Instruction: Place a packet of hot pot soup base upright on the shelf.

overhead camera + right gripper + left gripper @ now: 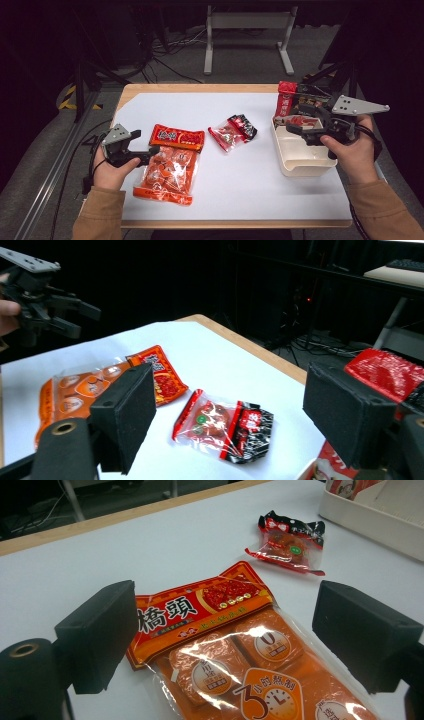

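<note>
Two grippers are over the white table (240,190). The left gripper (145,145) has its jaws spread wide, right at the near left edge of the big orange snack bag (170,167). The right gripper (295,125) is also spread open, holding nothing, above the white tray (300,160) on the right. A small red candy bag (232,131) lies between them.

big snack bag (169,166) left, small packet (232,131) centre, tray (300,159) right.

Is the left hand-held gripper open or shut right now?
Open. The left hand-held gripper has its jaws spread wide, with the big orange snack bag lying flat on the table between and below them, not pinched.
</note>
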`<state>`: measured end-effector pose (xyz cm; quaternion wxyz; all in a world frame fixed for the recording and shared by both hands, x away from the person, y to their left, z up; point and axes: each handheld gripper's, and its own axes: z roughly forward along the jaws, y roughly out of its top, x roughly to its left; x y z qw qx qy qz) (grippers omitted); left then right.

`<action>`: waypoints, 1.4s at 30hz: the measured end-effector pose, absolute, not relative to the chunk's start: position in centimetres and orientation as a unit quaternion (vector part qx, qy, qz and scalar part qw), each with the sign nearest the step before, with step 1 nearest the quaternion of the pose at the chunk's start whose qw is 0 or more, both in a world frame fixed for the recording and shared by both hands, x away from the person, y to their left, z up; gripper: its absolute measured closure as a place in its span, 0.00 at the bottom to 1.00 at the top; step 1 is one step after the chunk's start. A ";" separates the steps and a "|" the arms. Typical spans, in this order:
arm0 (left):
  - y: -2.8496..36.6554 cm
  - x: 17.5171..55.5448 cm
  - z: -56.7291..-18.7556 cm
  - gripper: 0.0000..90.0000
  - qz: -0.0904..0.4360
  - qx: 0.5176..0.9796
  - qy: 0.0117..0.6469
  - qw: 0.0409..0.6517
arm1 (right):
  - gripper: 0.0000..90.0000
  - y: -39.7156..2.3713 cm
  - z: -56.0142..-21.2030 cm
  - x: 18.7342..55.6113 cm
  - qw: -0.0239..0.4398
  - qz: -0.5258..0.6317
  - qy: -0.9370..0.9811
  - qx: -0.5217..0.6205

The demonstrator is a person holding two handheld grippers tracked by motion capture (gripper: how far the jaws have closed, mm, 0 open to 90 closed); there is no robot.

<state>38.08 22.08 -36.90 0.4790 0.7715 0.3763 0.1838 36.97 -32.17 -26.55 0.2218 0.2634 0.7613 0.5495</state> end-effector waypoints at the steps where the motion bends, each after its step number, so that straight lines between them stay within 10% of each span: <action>1: 22.2 38.3 -36.9 0.15 0.183 0.774 0.377 0.474 | 0.24 -32.2 -26.6 36.9 0.220 0.551 0.761 0.264; 42: 24.7 46.8 -41.3 0.21 0.152 0.756 0.418 0.481 | 0.25 -29.3 -30.8 36.3 0.180 0.551 0.780 0.235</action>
